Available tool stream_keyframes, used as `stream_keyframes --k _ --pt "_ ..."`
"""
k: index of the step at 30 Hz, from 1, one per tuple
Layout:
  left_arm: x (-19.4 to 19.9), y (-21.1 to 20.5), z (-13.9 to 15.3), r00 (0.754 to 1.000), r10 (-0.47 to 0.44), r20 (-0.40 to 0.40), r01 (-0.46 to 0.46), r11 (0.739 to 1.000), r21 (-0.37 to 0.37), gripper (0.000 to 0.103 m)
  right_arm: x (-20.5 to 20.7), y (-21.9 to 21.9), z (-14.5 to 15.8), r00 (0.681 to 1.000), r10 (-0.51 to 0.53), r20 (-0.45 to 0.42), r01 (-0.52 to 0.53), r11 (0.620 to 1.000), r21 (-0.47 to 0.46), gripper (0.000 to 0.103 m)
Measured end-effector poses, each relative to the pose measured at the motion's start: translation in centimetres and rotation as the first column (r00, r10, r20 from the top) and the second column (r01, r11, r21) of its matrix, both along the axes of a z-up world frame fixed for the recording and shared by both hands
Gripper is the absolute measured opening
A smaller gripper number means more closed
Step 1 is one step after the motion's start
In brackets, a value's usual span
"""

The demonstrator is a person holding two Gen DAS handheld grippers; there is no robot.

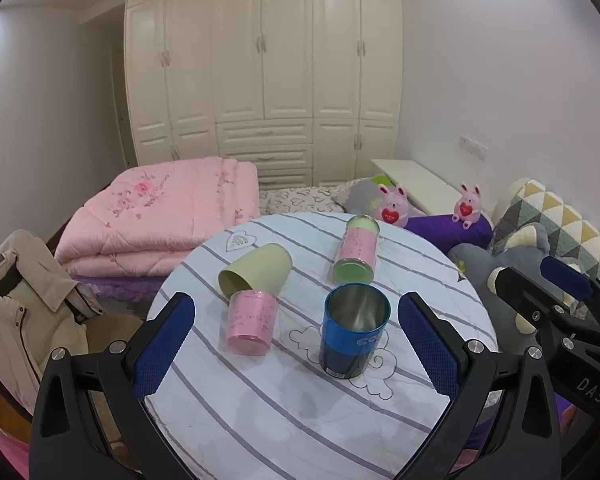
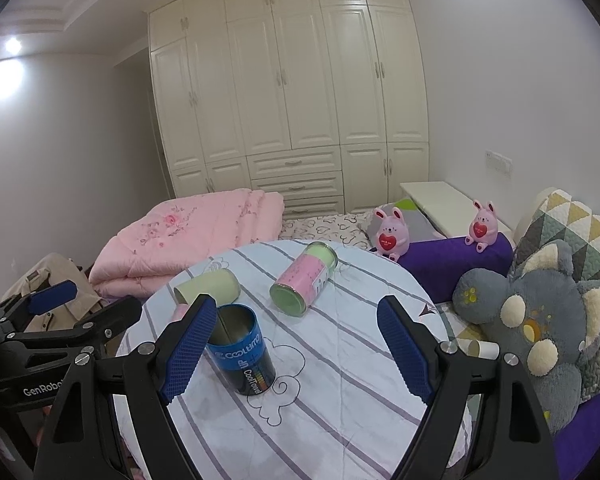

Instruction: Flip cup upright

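Note:
A blue metal cup (image 1: 354,330) stands upright, mouth up, on the round striped table (image 1: 300,408); it also shows in the right wrist view (image 2: 242,348). A pale green cup (image 1: 256,270) lies on its side, a pink cup (image 1: 252,322) stands mouth down, and a pink-and-green tumbler (image 1: 356,248) lies on its side further back. My left gripper (image 1: 296,344) is open and empty, its fingers either side of the pink and blue cups, short of them. My right gripper (image 2: 296,350) is open and empty, just right of the blue cup.
A folded pink quilt (image 1: 160,216) lies behind the table. A beige jacket (image 1: 20,300) hangs at the left. A grey plush toy (image 2: 540,320), a purple bolster (image 2: 456,256) and two pink bunny toys (image 2: 392,234) sit to the right. A white wardrobe (image 2: 288,88) fills the back wall.

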State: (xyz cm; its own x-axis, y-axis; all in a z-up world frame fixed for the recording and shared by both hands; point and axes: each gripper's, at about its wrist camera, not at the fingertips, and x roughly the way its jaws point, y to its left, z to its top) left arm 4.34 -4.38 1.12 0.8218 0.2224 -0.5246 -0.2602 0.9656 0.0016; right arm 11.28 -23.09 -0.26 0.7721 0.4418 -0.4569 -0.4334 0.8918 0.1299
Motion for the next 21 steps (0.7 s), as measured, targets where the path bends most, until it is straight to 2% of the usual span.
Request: stream_keyframes --k 21 --pt "0.30 0.72 -0.17 1.000 -0.002 -0.015 0.002 1.000 -0.007 0.103 0.24 0.64 -0.87 0.999 0.005 -0.032 -0.006 1.000 -0.011 0.084"
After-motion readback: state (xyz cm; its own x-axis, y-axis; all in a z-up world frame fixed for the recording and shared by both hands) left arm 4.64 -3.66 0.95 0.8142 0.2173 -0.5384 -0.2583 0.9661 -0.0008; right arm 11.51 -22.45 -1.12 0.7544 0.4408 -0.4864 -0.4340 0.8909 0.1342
